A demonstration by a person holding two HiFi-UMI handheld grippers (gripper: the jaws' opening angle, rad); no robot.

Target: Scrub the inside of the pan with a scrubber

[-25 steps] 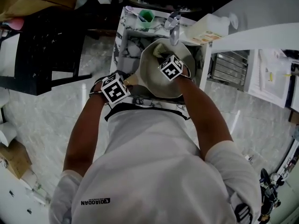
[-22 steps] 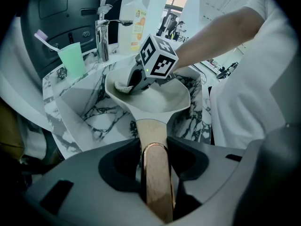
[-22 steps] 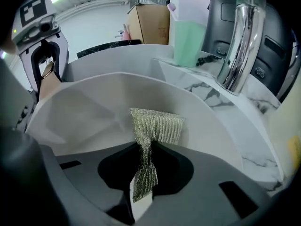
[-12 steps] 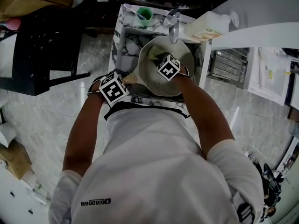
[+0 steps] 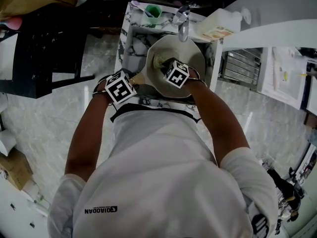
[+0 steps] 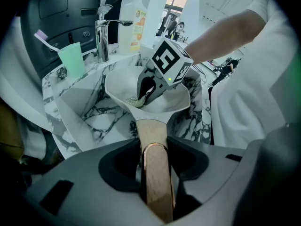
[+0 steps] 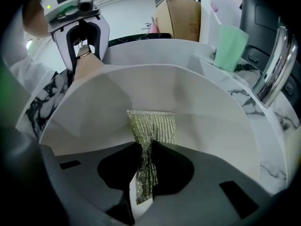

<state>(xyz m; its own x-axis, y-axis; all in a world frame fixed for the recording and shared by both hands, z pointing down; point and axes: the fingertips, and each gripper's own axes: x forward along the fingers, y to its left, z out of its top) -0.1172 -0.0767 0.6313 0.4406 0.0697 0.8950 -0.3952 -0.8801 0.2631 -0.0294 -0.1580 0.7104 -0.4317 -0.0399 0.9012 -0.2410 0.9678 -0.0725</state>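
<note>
Pan [image 5: 190, 53]: sitting in sink [image 5: 130, 51], handle [image 6: 151, 131] being clamped by left gripper [image 6: 155, 173]. Scrubber [image 7: 151, 124]: right gripper [image 7: 143, 178] pinching it against pan's inner wall, lower end disappearing between jaws. Faucet [image 5: 183, 24] overhanging pan's far rim, partly hiding it.

The white, marble-veined tabletop [image 6: 57, 73] carries along its back edge a green cup [image 5: 152, 14] holding a toothbrush [image 6: 46, 40], a chrome faucet [image 5: 182, 21] and a pale jug [image 5: 219, 26], while the pale pan [image 5: 192, 58] sits in its sunken basin [image 6: 94, 112].
</note>
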